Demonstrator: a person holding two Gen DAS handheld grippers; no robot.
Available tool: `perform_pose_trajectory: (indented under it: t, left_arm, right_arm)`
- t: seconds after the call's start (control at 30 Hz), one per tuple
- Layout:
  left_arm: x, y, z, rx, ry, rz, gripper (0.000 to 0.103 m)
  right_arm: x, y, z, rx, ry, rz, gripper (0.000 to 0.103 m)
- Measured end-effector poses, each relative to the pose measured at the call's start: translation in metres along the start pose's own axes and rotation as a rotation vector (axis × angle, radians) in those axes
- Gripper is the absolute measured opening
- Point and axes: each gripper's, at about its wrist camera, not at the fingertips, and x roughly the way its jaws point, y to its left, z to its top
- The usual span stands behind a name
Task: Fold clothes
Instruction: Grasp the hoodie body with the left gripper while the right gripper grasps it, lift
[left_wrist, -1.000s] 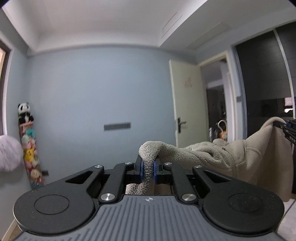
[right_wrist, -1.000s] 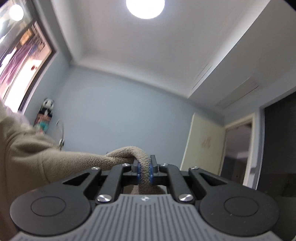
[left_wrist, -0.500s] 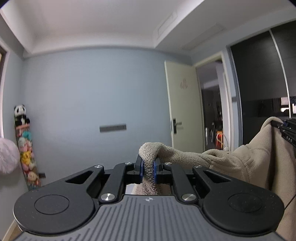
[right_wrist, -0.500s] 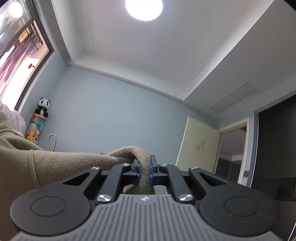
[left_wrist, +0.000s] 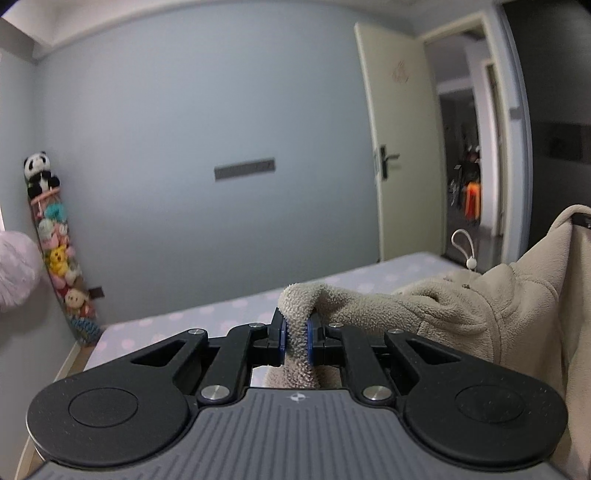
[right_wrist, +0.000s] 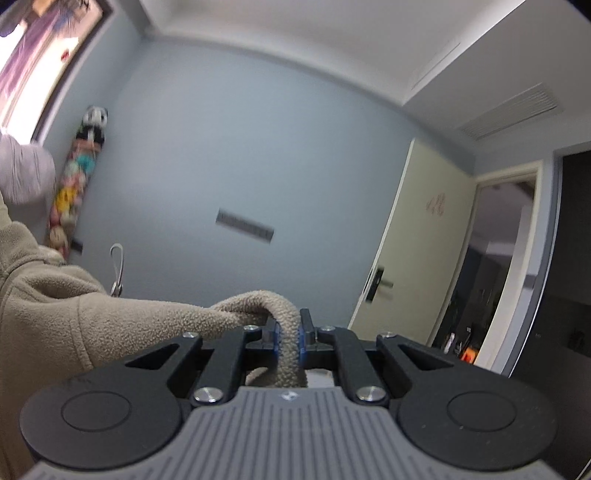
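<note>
Nearest the lens in each wrist view, a black two-finger gripper pinches a fold of the beige fleece garment (left_wrist: 424, 306). The left gripper (left_wrist: 295, 338) has its blue pads pressed together on a bunched edge of the fleece; the right gripper (right_wrist: 290, 338) is clamped likewise on another bunched edge. From the left gripper the garment stretches away to the right, rising at the frame's right edge to where a black clip-like part, barely seen, holds it; a white cord loop (left_wrist: 463, 245) stands just behind the fleece. Beneath and beyond the garment lies the pale lilac bed cover with faint pink dots (left_wrist: 207, 317). Left of the garment, against the blue-grey wall, hangs a tall narrow net holder (left_wrist: 61, 254) stuffed with small plush toys, with a black-and-white panda plush (left_wrist: 38, 173) sitting on top. Right of the garment, farther off, a cream door (left_wrist: 402, 147) stands open.
</note>
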Motion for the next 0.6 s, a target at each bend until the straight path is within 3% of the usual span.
perform_pose_trajectory:
  t: [0.3, 0.5, 0.53, 0.6]
  left_arm:
    - [0.171, 0.011, -0.046, 0.033, 0.192, 0.049, 0.009]
    - [0.248, 0.019, -0.102, 0.012, 0.355, 0.08, 0.014]
    - [0.258, 0.022, -0.11, -0.004, 0.378, 0.085, 0.015]
    - [0.265, 0.027, -0.122, -0.033, 0.39, 0.098, 0.017]
  right_arm:
    - [0.185, 0.048, -0.066, -0.04, 0.23, 0.039, 0.01]
    - [0.273, 0.095, -0.125, -0.064, 0.378, 0.087, 0.011]
    - [0.282, 0.101, -0.134, -0.066, 0.406, 0.094, 0.013]
    - [0.295, 0.111, -0.151, -0.071, 0.459, 0.103, 0.032]
